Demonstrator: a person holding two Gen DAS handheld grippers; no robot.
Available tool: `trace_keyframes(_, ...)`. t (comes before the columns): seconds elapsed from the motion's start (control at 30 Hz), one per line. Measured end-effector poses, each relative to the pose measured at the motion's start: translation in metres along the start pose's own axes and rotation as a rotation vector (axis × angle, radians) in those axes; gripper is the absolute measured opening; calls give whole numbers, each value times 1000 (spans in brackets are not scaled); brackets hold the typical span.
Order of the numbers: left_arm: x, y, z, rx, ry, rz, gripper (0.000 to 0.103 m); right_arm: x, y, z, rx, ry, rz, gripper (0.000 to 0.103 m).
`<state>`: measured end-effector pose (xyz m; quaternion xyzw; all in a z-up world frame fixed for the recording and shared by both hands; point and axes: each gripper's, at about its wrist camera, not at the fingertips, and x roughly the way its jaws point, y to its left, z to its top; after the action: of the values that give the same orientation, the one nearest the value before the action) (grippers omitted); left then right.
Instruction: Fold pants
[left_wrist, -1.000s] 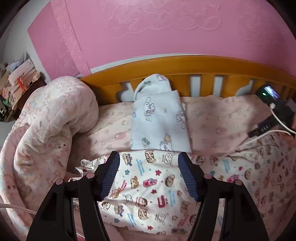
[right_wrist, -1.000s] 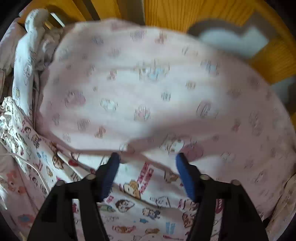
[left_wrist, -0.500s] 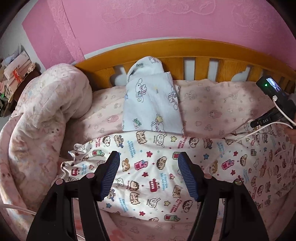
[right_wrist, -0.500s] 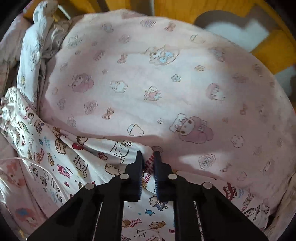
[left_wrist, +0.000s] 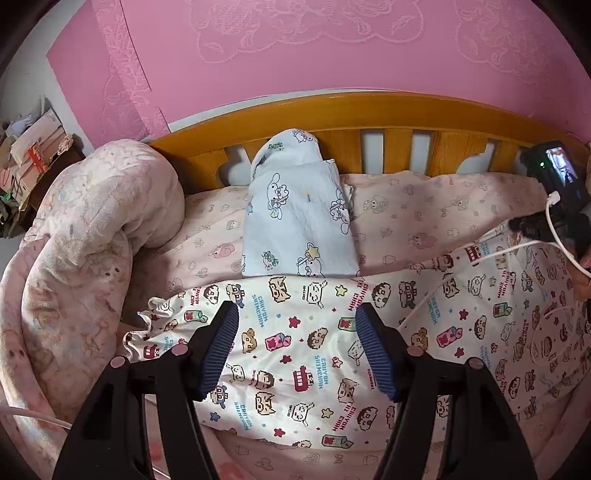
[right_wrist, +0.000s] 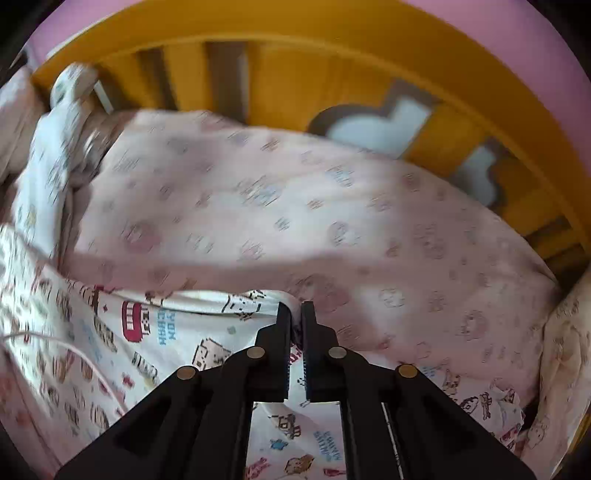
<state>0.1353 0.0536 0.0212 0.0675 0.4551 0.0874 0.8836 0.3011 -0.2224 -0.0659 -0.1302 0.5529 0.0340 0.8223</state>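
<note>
White pants (left_wrist: 317, 354) printed with cartoon figures lie spread across the pink bed sheet (left_wrist: 424, 218). Above their left part hangs my left gripper (left_wrist: 295, 339), open, with the cloth below it and nothing between its blue pads. In the right wrist view my right gripper (right_wrist: 296, 314) is shut on the far edge of the pants (right_wrist: 177, 332), and the pinched fold rises off the sheet (right_wrist: 295, 206). The other gripper's body and a screen (left_wrist: 557, 173) show at the right edge of the left wrist view, with a white cable (left_wrist: 491, 254) trailing over the pants.
A wooden bed rail (left_wrist: 369, 125) runs along the far side under a pink wall. A folded pale blue cloth (left_wrist: 299, 221) leans against it. A bunched pink quilt (left_wrist: 81, 236) fills the left side. Boxes (left_wrist: 33, 147) are stacked beyond the bed at left.
My right gripper went from open to shut on the pants' far edge and lifted it, tilting toward the rail. In the left wrist view the pants were drawn out wider to the right.
</note>
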Motion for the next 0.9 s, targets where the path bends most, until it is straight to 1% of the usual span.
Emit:
trace_keyframes(0.03,0,0,1,-1,-1,2,65,-3,-4,2,5,-35,-63,1)
trace_keyframes(0.07,0,0,1,-2,-2,3,65,-5,-12,6,1,-58,-91,1)
trace_keyframes(0.1,0,-1,1,-2,-3,3,65,-2,-4,6,6,-70,-75,1)
trace_keyframes(0.2,-4,-4,2,2,-19,5,65,-16,-19,4,57,-83,19,2)
trace_keyframes(0.3,-6,-7,3,7,-27,8,65,-39,-14,-3,37,-130,17,2)
trace_keyframes(0.4,-9,-7,4,-1,-32,-5,65,-63,-17,-9,28,-149,34,2)
trace_keyframes(0.5,-16,-8,4,-2,-48,-11,65,-81,-22,-23,36,-144,85,2)
trace_keyframes(0.6,-29,-9,5,-6,-84,-27,66,-104,-22,-38,35,-141,122,2)
trace_keyframes(0.63,-33,-9,5,-8,-95,-35,67,-109,-21,-43,36,-140,142,2)
trace_keyframes(0.8,-54,-13,2,-35,-133,-116,74,-134,-13,-79,40,-122,274,2)
trace_keyframes(0.83,-57,-16,1,-39,-135,-137,76,-138,-9,-88,36,-112,305,2)
trace_keyframes(0.9,-61,-23,-2,-39,-129,-175,76,-143,0,-105,29,-89,355,2)
